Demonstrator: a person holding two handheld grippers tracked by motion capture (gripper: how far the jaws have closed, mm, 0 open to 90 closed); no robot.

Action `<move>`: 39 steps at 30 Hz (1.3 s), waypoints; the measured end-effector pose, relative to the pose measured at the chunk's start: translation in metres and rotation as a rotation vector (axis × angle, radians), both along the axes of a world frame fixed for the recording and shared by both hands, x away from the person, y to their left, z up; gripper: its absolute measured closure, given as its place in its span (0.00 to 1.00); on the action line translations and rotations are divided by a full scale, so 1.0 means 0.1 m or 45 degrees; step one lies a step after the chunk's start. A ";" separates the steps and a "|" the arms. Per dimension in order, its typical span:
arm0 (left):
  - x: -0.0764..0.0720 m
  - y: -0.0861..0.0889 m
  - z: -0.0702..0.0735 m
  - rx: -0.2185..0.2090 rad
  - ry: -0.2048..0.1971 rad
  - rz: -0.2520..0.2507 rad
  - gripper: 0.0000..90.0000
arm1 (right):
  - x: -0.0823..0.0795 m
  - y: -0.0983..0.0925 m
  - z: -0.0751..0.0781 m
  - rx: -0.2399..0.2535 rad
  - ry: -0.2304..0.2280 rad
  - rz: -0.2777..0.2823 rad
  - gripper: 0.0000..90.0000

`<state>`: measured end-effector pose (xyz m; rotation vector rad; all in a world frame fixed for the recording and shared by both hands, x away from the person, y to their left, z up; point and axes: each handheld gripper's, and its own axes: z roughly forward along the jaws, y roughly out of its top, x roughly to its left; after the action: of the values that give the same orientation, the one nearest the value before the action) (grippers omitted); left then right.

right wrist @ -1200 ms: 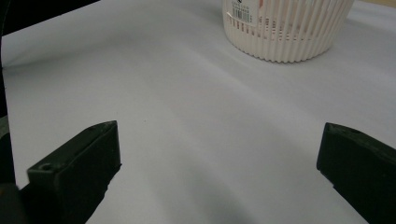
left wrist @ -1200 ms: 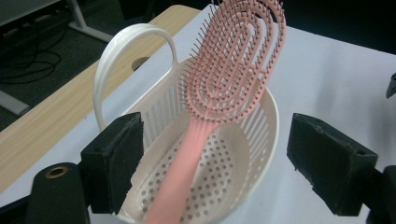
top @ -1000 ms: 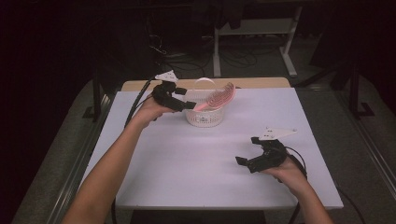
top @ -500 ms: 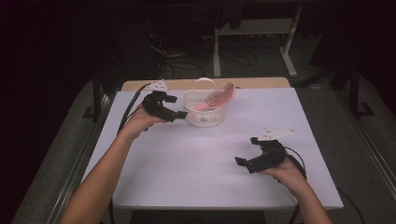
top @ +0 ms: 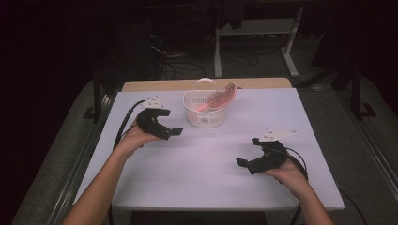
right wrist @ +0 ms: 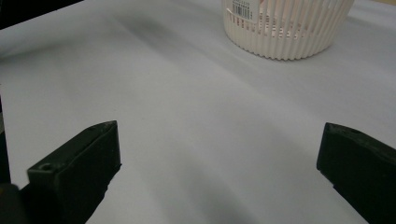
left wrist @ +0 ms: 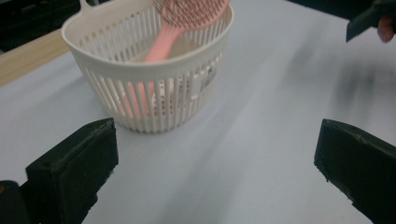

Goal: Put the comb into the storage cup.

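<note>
A white slatted basket [top: 204,115] stands at the back middle of the white table [top: 206,183], with a pink hairbrush [top: 218,100] leaning inside it, bristle head over the rim. My left gripper [top: 170,132] hovers to the basket's left; its jaws have just been opening and stand wide with nothing between them. In the left gripper view the basket [left wrist: 154,88] and the brush [left wrist: 163,37] lie ahead, apart from the jaws. My right gripper [top: 244,162] rests open at the front right, holding nothing; the basket [right wrist: 285,28] is far ahead of it.
A wooden strip [top: 206,84] borders the table's far edge. Beyond it are dark floor, cables and a white stand's legs [top: 256,33]. Bare tabletop lies between the two grippers.
My left gripper has drawn back from the basket, leftward and toward the person, a little lower, its jaws wider. The brush stays in the basket. The right gripper has not moved.
</note>
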<state>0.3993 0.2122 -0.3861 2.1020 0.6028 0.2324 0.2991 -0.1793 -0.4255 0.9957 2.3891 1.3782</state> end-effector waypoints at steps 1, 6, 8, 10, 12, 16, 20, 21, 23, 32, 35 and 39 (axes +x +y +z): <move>-0.03 0.01 -0.01 -0.001 0.002 -0.003 0.00 | 0.00 0.00 0.00 0.000 -0.002 -0.002 0.00; -0.14 0.08 -0.05 0.000 0.010 -0.010 0.00 | 0.00 0.00 0.00 -0.001 -0.005 -0.004 0.00; -0.20 0.10 -0.08 0.003 0.015 -0.013 0.00 | 0.00 0.00 0.00 -0.001 -0.004 -0.005 0.00; -0.26 0.13 -0.10 0.012 0.015 -0.021 0.00 | 0.00 0.00 0.00 -0.001 -0.005 -0.005 0.00; -0.30 0.16 -0.11 0.013 0.014 -0.023 0.00 | 0.00 -0.01 0.00 -0.001 -0.005 -0.005 0.00; -0.38 0.23 -0.15 0.014 0.017 -0.017 0.00 | -0.01 -0.01 -0.01 -0.003 -0.004 -0.007 0.00; -0.49 0.30 -0.19 0.015 0.021 -0.006 0.00 | -0.01 -0.02 -0.02 0.003 -0.007 -0.011 0.00; -0.51 0.33 -0.20 0.010 0.021 -0.007 0.00 | -0.02 -0.02 -0.03 0.003 -0.008 -0.013 0.00; -0.56 0.37 -0.21 0.009 0.022 -0.001 0.00 | -0.02 -0.04 -0.04 0.001 -0.006 -0.018 0.00; -0.72 0.52 -0.30 -0.018 -0.010 0.000 0.00 | -0.03 -0.08 -0.13 -0.015 0.005 -0.041 0.00; -0.76 0.54 -0.33 -0.027 -0.008 0.006 0.00 | -0.03 -0.08 -0.14 -0.019 0.008 -0.044 0.00; -0.81 0.58 -0.37 -0.049 -0.013 0.009 0.00 | -0.04 -0.10 -0.16 -0.017 0.011 -0.049 0.00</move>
<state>0.3181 0.2707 -0.4226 2.0611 0.6042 0.2332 0.2948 -0.1894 -0.4415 1.0410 2.3693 1.3452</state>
